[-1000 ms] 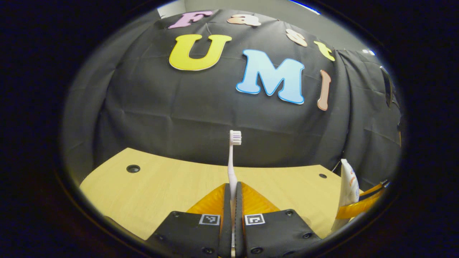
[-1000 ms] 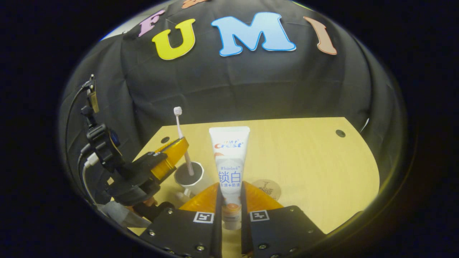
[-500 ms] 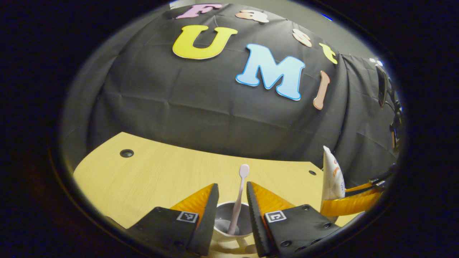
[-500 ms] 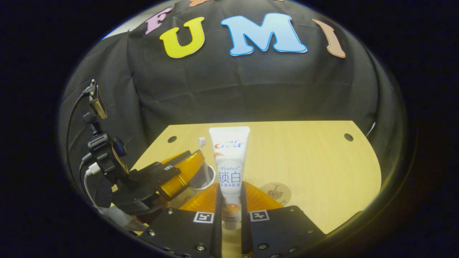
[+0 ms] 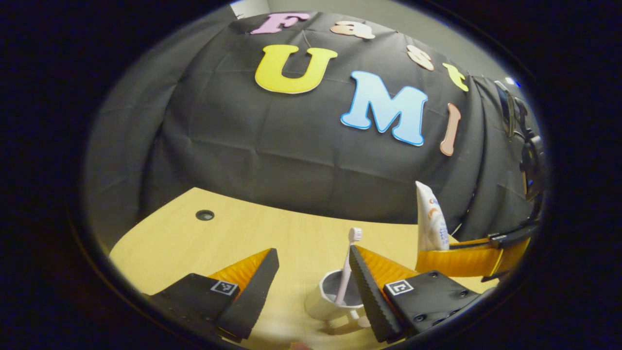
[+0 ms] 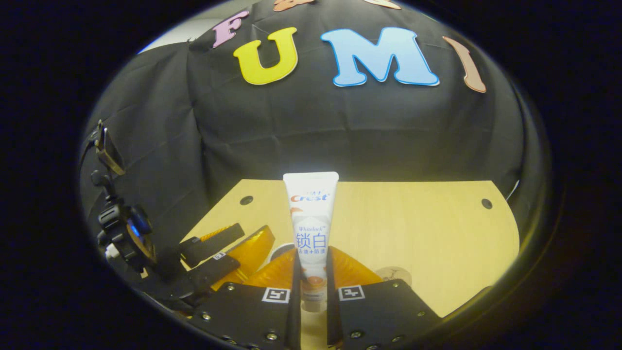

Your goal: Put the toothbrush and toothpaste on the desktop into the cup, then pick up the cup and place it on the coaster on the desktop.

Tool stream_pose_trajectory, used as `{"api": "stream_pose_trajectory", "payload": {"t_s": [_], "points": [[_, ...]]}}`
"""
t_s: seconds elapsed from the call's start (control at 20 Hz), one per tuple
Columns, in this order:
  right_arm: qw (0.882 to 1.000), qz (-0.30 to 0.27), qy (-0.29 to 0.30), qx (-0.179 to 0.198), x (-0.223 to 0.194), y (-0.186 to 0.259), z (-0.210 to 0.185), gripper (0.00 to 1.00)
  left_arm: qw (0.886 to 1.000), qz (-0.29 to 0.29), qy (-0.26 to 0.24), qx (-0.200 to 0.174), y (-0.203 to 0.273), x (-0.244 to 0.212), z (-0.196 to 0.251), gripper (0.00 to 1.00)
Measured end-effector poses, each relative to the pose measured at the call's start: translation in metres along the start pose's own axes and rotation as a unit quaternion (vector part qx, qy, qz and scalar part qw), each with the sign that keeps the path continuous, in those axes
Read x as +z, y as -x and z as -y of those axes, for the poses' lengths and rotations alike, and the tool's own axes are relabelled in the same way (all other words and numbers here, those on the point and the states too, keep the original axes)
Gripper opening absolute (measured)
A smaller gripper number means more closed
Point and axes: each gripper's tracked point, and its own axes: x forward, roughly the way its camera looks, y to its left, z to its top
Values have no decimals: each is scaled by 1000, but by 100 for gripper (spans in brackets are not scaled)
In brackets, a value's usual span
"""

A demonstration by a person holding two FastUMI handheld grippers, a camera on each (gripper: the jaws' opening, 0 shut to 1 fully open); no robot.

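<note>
In the left gripper view, the left claw [image 5: 311, 270] is wide, with nothing between its two fingers; far left on the wooden table [image 5: 243, 233] is a small round hole [image 5: 204, 214]; between the fingers, closer to the right one, the white cup [image 5: 326, 301] stands on the table; the pink toothbrush [image 5: 346, 277] stands in the cup, leaning a little, with its bristles up; further right is the toothpaste [image 5: 430, 226], standing tall in the right claw [image 5: 466, 257].

In the right gripper view, far left is the left claw [image 6: 233, 245], wide, low over the table [image 6: 413, 228]; just right of it, a bit of the cup [image 6: 282, 251] rim peeks out behind the fingers; in the middle, the right claw [image 6: 311, 277] holds the toothpaste [image 6: 311, 223] tight, both fingers pressing on the tube's lower part; the tube stands straight up, flat end on top and cap at the bottom; the tube is up in the claw and not in the cup; to the right, low down, the round coaster [image 6: 396, 274] lies flat on the table, partly hidden by the right finger; it is near the cup but apart from it; a small hole [image 6: 486, 203] sits at the table's far right corner.
</note>
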Motion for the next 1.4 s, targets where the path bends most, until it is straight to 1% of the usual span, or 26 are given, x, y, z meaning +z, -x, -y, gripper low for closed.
{"api": "stream_pose_trajectory", "payload": {"t_s": [0.05,0.1,0.15,0.4,0.5,0.55,0.6,0.8,1.0,1.05,1.1,1.15,1.2,1.25,1.4], "points": [[1000,3,3,3,3,-4,-5,21,1000,0,3,5,5,2,-6,96],[1000,7,8,8,5,-9,-9,17,1000,0,5,10,11,4,-11,93],[1000,14,11,13,10,-14,-14,21,1000,0,8,12,17,6,-16,96],[999,37,10,33,19,-45,-35,21,999,1,25,37,42,6,-41,96],[998,42,17,31,18,-55,-38,21,998,-2,28,48,47,6,-52,96],[998,41,23,30,16,-60,-39,17,998,-4,28,53,50,5,-56,96],[998,40,29,29,12,-65,-39,21,998,-5,29,57,55,1,-61,96],[998,31,52,19,0,-79,-38,24,997,-16,38,65,59,-9,-70,96],[997,10,71,13,-11,-80,-37,28,997,-20,41,66,61,-13,-73,96],[997,4,78,11,-16,-78,-35,36,997,-19,42,65,60,-15,-72,96],[996,-1,85,6,-18,-76,-32,29,997,-19,42,65,59,-15,-71,96],[996,0,89,5,-18,-72,-31,28,997,-19,42,65,58,-15,-71,96],[996,2,92,0,-16,-70,-29,33,997,-18,41,64,57,-15,-70,96],[995,2,97,2,-16,-68,-30,41,997,-18,41,64,57,-15,-69,96],[995,3,104,-5,-15,-61,-27,60,997,-19,42,63,56,-16,-65,96]]}}
